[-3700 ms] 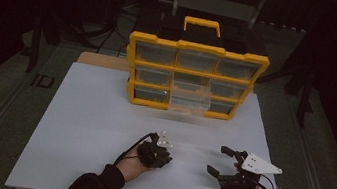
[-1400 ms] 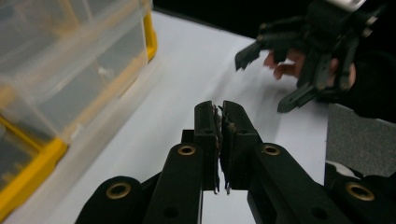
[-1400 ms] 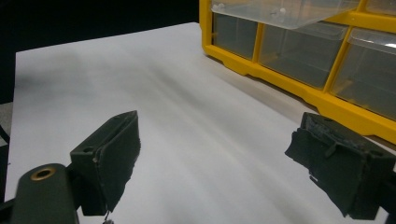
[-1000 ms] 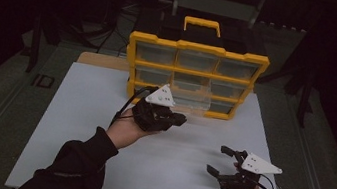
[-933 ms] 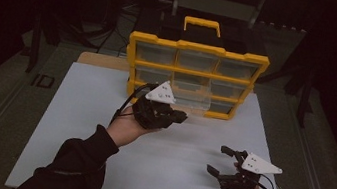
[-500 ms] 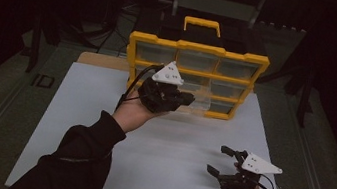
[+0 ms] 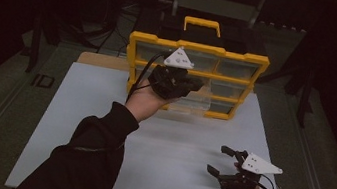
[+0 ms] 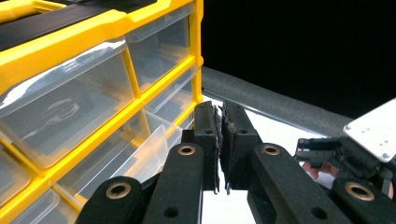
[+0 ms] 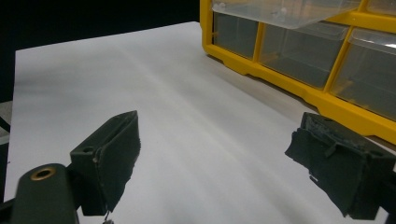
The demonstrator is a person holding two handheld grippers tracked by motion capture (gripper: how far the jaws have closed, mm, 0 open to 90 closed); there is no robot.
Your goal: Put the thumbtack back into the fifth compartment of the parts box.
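A yellow drawer cabinet with clear drawers stands at the back of the white board. One clear drawer in a lower row is pulled out toward me. My left gripper hangs in the air just in front of the cabinet's middle, jaws shut with nothing between them. In the left gripper view the shut jaws point past the pulled-out drawer, with the cabinet to their left. My right gripper rests near the board's front right corner, open and empty, facing the cabinet.
A black case with a yellow handle sits behind the cabinet. Bare white board lies between the two grippers and to the left. Dark floor and stand legs surround the table.
My left hand has lifted off the board and travelled up and away from me to the cabinet front, its jaws staying shut. The right gripper has kept still.
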